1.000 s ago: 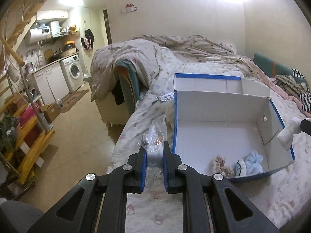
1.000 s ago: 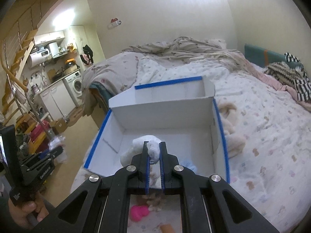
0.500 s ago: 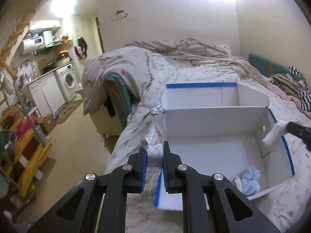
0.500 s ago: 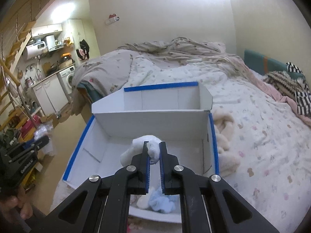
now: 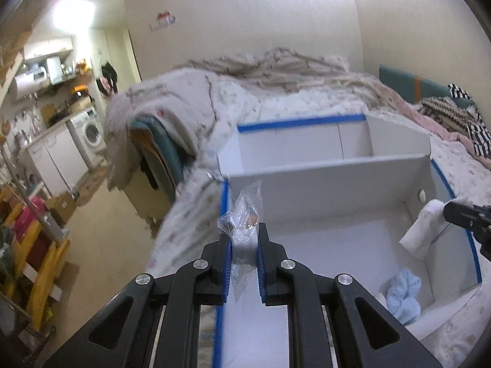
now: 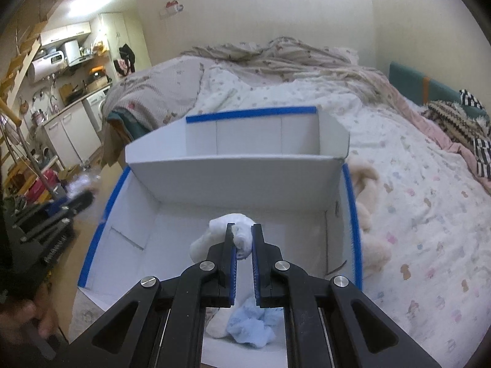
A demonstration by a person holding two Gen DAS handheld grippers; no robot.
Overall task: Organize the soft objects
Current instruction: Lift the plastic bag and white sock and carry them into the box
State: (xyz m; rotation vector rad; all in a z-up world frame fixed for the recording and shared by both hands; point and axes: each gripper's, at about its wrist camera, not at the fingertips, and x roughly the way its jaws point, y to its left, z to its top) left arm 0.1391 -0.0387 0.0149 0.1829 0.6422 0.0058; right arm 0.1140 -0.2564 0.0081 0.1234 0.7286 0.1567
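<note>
Clamped between the blue pads of the right gripper [image 6: 243, 239]: a white sock [image 6: 225, 233], bunched up, one end drooping to the left of the fingers, held in the air above the open compartment of the white box [image 6: 233, 168]; same sock seen from the left wrist cam at far right [image 5: 422, 230], hanging inside the box's right wall w/ the black gripper tip just beside it; left gripper [image 5: 244, 245] pinched on a clear plastic bag [image 5: 244, 214], crinkled top poking up past the fingertips, something small and brownish inside, prob. a packaged item but too blurred to tell; bag held over the box's left blue-taped edge [image 5: 224, 202]; lying on the box floor under the right gripper, a light blue fluffy cloth [image 6: 251, 325] w/ a cream soft item [image 6: 214, 328] touching its left side; blue cloth also visible near the front right corner in the left cam [image 5: 402, 297]; box lid flap standing open at the back, blue tape along its top; box resting on a bed [image 6: 414, 202] w/ a patterned white cover; beige plush item [image 6: 368, 214] against the outside of the box's right wall; rumpled quilt [image 6: 276, 58] further back; striped fabric [image 6: 478, 153] at the bed's far right; washing machine [image 5: 90, 130] and white cabinets off to the left.
</note>
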